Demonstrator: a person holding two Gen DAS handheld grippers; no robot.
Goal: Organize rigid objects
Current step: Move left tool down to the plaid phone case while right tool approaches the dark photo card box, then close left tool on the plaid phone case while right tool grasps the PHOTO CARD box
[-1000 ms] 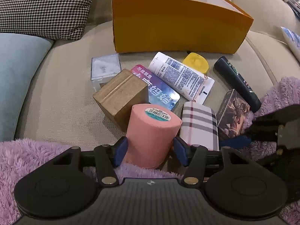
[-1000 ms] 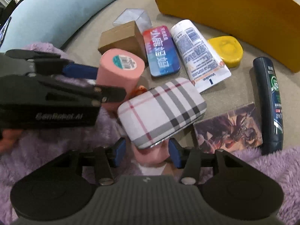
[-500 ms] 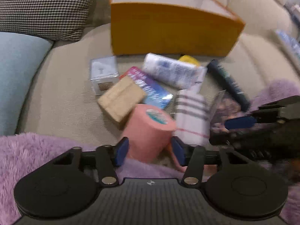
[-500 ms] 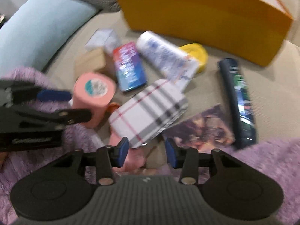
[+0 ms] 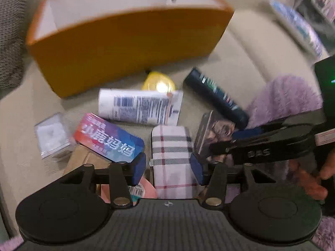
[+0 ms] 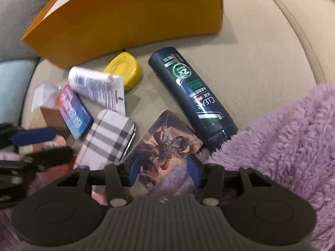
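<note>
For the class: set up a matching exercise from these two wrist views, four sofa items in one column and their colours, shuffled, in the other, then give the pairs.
Things:
1. storage box
2. shampoo bottle
3. soap-shaped block
4. checked case

Colours:
A. yellow
B. white with grey and red stripes
C. orange
D. dark blue with a green badge

Pairs: 1-C, 2-D, 3-A, 4-B

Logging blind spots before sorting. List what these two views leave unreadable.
- Orange box interior: both views, walls hide its floor, top edge cuts it.
- Pink roll: left wrist, behind gripper body.
- Brown carton: right wrist, under the colourful tin.
- White tube print: blurred.
</note>
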